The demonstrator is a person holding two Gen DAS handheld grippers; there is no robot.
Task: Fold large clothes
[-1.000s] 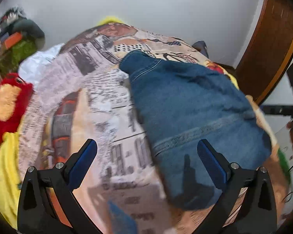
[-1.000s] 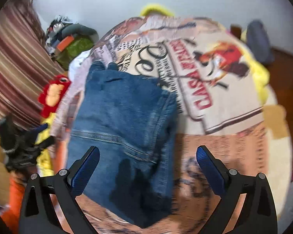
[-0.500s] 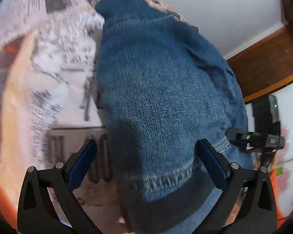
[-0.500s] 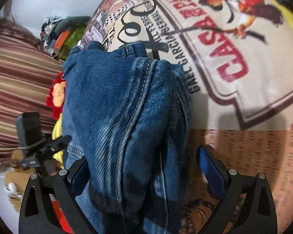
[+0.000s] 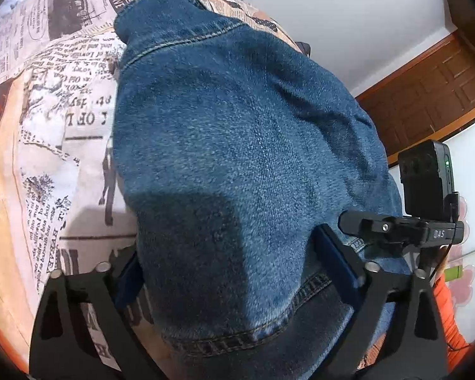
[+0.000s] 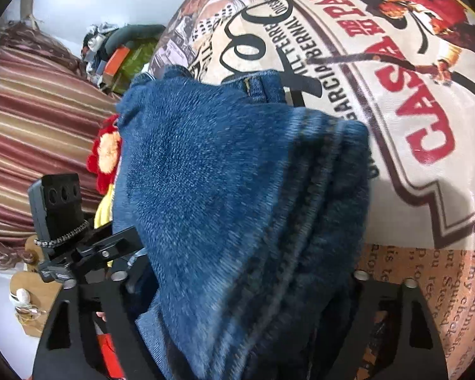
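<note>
- Both grippers have closed in on the folded jeans [image 5: 237,164] since a second ago, when they hovered above them; denim now fills each view.
- Left gripper [image 5: 234,272]: fingers spread wide, near edge of the jeans between them, not clamped.
- Right gripper [image 6: 240,281]: fingers likewise apart, straddling the thick seam side of the jeans [image 6: 237,190].
- Jeans lie folded on the printed bedspread [image 6: 411,110], with newsprint pattern [image 5: 57,110] to their left.
- Red plush toy [image 6: 106,155] sits past the far edge of the jeans, beside a striped curtain [image 6: 31,126].
</note>
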